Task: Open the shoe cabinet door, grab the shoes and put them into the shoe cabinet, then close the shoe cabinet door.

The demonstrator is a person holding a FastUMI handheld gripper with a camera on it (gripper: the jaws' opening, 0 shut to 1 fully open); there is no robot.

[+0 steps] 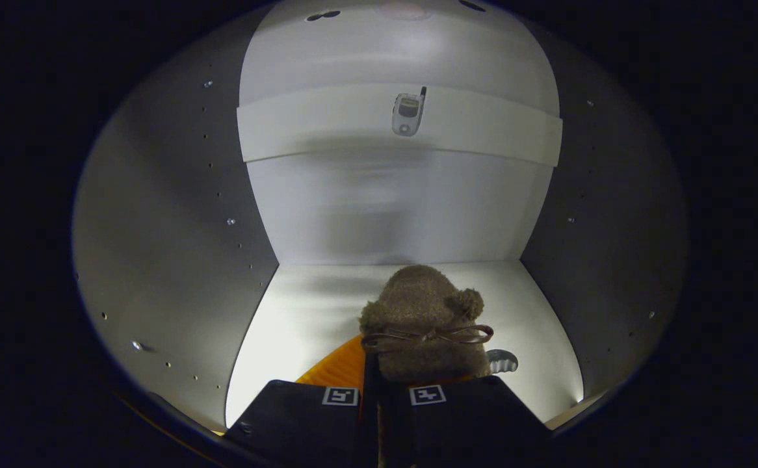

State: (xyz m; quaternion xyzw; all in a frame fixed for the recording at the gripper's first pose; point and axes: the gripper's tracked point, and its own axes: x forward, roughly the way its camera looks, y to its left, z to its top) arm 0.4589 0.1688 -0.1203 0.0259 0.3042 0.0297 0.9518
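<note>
Black two-fingered tool point(384, 416) is sitting nearest, fingers nearly together, clenching the heel of a fuzzy brown slipper with orange sole and thin bow point(423, 325), which is lying on the white shoe cabinet's floor point(301, 318), toe pointing far.

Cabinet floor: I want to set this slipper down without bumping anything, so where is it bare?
The cabinet floor is bare to the left of the fuzzy brown slipper, up to the left wall, and behind it to the back panel. A narrower strip lies toward the right wall. Crowded just ahead of the gripper, closed on the slipper.
</note>
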